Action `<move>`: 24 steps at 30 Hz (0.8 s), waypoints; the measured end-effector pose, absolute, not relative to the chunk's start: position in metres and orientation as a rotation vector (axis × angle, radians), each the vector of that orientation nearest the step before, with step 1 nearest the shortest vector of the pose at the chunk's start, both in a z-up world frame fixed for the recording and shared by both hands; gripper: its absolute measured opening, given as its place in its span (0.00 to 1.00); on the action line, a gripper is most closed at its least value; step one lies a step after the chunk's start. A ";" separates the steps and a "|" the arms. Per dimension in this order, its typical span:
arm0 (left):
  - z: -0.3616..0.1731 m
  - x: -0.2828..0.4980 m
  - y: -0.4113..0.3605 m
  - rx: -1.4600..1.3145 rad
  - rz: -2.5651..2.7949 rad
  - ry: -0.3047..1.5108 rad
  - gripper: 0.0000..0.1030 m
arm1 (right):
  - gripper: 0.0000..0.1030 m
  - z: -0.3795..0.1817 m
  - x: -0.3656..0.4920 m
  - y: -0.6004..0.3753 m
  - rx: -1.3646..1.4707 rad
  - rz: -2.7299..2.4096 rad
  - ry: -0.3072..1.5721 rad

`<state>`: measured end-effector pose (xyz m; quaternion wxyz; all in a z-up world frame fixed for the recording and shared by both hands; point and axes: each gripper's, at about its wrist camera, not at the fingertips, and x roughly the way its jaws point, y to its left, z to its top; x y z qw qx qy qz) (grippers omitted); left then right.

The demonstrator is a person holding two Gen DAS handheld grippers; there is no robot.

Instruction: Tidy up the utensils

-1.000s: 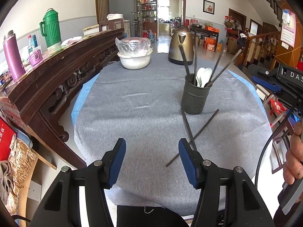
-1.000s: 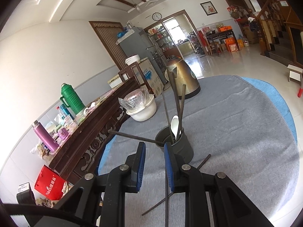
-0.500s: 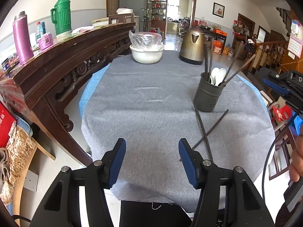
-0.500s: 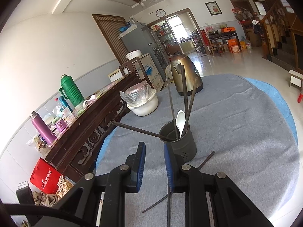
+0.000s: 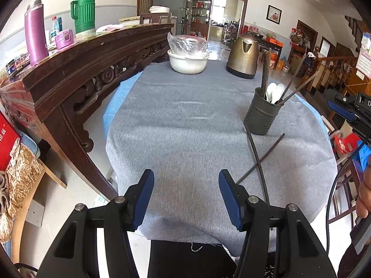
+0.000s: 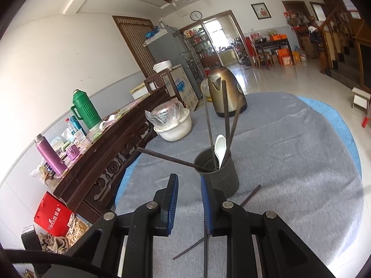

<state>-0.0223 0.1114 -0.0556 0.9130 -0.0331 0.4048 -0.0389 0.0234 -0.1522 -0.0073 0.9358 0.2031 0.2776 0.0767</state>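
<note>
From the left wrist view, my left hand-held gripper (image 5: pixel 186 193) hangs wide open and empty over the near edge of the bench (image 5: pixel 185 125), which is covered in grey cloth. Ahead to the right stands the dark utensil cup (image 5: pixel 262 113), holding white spoons (image 5: pixel 274 92) and several dark chopsticks. Two loose chopsticks (image 5: pixel 260 159) lie crossed on the cloth just in front of the cup. A white bowl (image 5: pixel 187 62) and a kettle (image 5: pixel 243 56) sit at the far side. From the right wrist view, my right hand-held gripper (image 6: pixel 189 202) shows only a narrow gap between its fingers, nothing clamped there, hovering just before the cup (image 6: pixel 219 173). One loose chopstick (image 6: pixel 205 250) runs beneath the right finger.
</note>
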 end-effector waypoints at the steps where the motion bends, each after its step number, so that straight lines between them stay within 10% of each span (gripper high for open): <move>1: -0.056 -0.023 0.112 -0.068 -0.081 0.836 0.57 | 0.22 -0.009 0.024 -0.154 0.417 0.152 0.570; 24: -0.071 -0.031 0.085 0.006 -0.127 0.885 0.57 | 0.22 -0.016 0.021 -0.202 0.512 0.056 0.573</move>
